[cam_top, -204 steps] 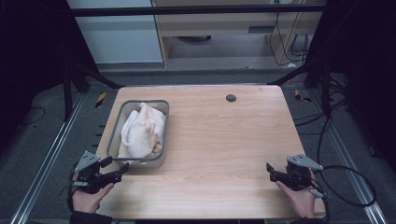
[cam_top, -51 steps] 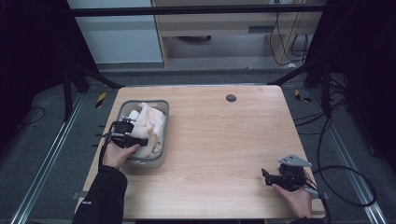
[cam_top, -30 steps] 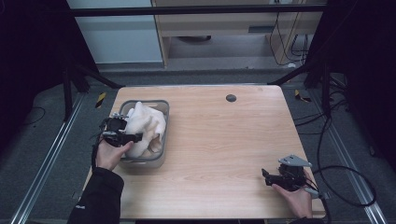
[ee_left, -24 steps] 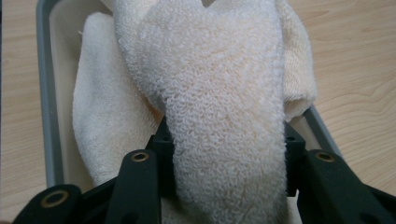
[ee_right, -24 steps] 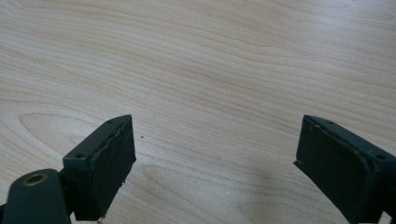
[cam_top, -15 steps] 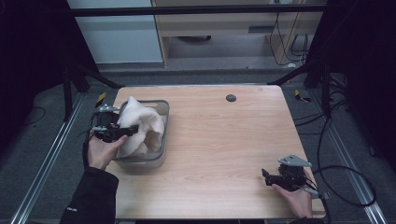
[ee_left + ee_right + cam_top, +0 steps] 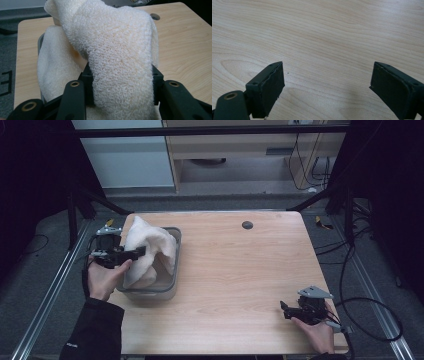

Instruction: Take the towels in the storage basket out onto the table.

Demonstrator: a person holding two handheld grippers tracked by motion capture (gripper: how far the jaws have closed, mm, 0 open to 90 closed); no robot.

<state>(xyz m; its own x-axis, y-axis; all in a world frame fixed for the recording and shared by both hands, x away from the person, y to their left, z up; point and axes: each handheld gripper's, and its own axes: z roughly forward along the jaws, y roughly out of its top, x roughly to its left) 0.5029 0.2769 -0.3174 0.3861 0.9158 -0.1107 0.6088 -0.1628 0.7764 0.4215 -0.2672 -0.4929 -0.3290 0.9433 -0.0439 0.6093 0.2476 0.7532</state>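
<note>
1. Right gripper [image 7: 286, 309], a black two-jaw tool with a grey three-cornered plate on top, rests at the near right corner of the light wooden table [image 7: 240, 285]. In the right gripper view its jaws stand wide apart over bare wood, released, nothing between them.
2. Left gripper [image 7: 139, 251], a black two-jaw tool in the person's left hand [image 7: 102, 279], sits at the near left edge of the table, jaws pointing right. Its jaws are clenched on a fold of the cream terry-cloth towel [image 7: 150, 249].
3. In the left gripper view the towel [image 7: 117, 55] passes between the two pads and rises in a thick band above them; a second lobe hangs to the left.
4. The towel is partly lifted: its upper fold stands above the grey rectangular metal tray [image 7: 170, 287] at the left side of the table, while its lower part lies inside the tray.
5. A small dark round hole [image 7: 247, 225] marks the far middle of the table, well apart from the tray.
</note>
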